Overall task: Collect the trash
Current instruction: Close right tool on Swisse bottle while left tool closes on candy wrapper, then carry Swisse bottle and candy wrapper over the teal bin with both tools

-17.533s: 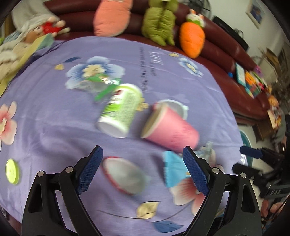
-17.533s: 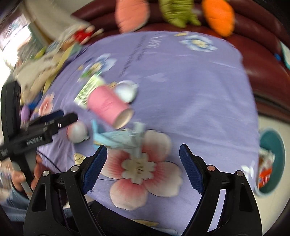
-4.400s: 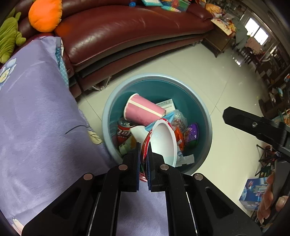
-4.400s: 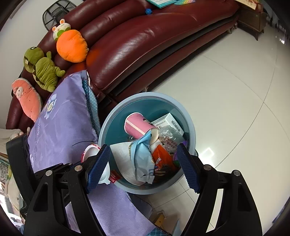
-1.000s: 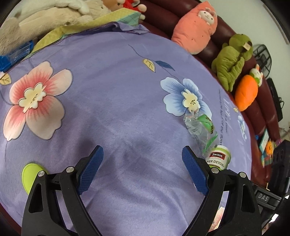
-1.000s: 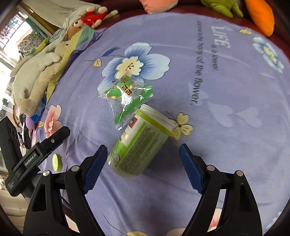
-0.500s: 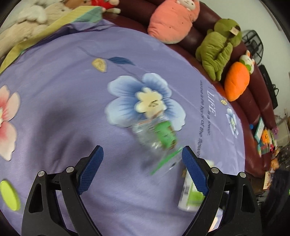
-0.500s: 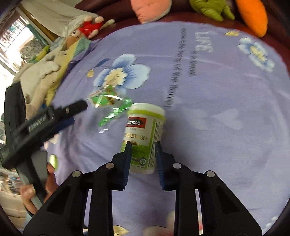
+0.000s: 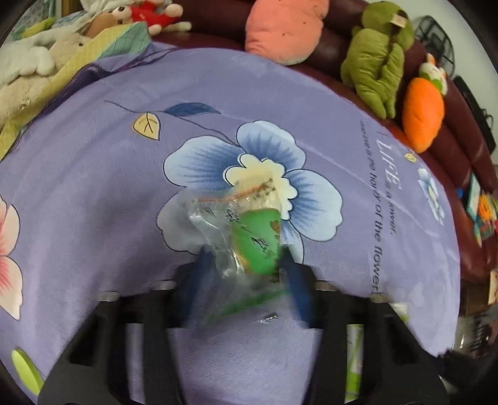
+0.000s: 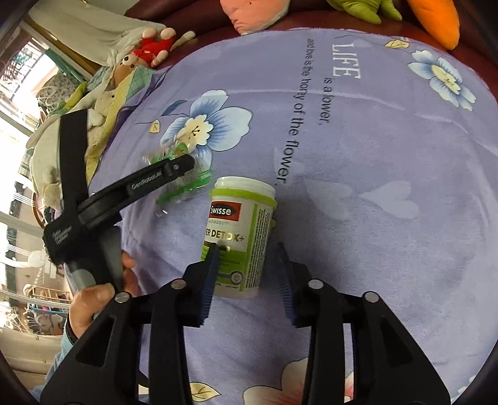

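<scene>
A clear plastic wrapper with a green label (image 9: 249, 240) lies on the purple flowered cloth (image 9: 93, 193). My left gripper (image 9: 246, 280) has its blue pads closed in on the wrapper's sides; the view is blurred there. The wrapper also shows in the right wrist view (image 10: 183, 180), partly behind the left gripper's body (image 10: 137, 183). A green and white Swisse bottle (image 10: 239, 230) lies on the cloth. My right gripper (image 10: 247, 274) is shut on the bottle's lower half.
Plush toys line the dark red sofa at the back: a pink one (image 9: 286, 28), a green one (image 9: 376, 53), an orange carrot (image 9: 423, 112). Soft toys and a yellow cloth (image 9: 46, 65) lie at the far left. A lime disc (image 9: 26, 370) sits at the cloth's near left.
My left gripper has moved onto the wrapper and closed from wide open. My right gripper stays shut on the bottle, which now sits closer in its jaws.
</scene>
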A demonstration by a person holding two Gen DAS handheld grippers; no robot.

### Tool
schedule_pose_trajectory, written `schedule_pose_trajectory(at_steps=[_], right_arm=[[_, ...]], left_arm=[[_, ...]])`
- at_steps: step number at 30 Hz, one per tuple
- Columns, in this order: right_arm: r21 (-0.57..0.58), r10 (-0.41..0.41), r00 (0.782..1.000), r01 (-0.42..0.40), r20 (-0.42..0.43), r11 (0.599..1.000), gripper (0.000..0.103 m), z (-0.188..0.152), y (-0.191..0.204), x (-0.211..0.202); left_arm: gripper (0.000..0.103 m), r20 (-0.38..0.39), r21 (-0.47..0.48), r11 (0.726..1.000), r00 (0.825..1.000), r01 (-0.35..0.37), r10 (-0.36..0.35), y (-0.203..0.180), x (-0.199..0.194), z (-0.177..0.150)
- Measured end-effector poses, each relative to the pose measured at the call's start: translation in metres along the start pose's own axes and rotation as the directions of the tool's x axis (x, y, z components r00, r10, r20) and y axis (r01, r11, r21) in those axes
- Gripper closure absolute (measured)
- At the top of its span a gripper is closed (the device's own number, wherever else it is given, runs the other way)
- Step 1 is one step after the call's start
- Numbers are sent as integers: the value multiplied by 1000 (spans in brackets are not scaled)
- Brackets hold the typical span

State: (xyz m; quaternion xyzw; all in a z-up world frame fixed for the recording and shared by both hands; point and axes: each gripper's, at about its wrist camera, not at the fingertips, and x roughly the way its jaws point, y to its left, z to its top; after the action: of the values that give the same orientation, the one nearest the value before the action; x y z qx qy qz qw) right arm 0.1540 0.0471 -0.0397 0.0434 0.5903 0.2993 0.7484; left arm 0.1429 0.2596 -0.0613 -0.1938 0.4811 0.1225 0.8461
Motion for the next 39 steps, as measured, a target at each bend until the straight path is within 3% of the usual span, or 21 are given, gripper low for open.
schedule_pose_trajectory(at_steps=[11, 17, 26, 39], right_arm=[[-13, 66, 996, -67, -67, 998, 51, 20, 23, 49], [7, 103, 993, -103, -53, 995, 54, 17, 22, 45], [90, 93, 991, -102, 93, 991, 54, -18, -32, -42], [275, -7, 950, -83, 312, 958, 53, -96, -146, -165]], left_arm=[[60, -15, -21, 1000, 1000, 4, -4, 57, -29, -24], [61, -3, 8, 1000, 1000, 19, -19, 41, -40, -28], [61, 2, 144, 982, 992, 124, -125, -41, -58, -44], [61, -59, 389, 888, 969, 244, -241, -205, -80, -107]])
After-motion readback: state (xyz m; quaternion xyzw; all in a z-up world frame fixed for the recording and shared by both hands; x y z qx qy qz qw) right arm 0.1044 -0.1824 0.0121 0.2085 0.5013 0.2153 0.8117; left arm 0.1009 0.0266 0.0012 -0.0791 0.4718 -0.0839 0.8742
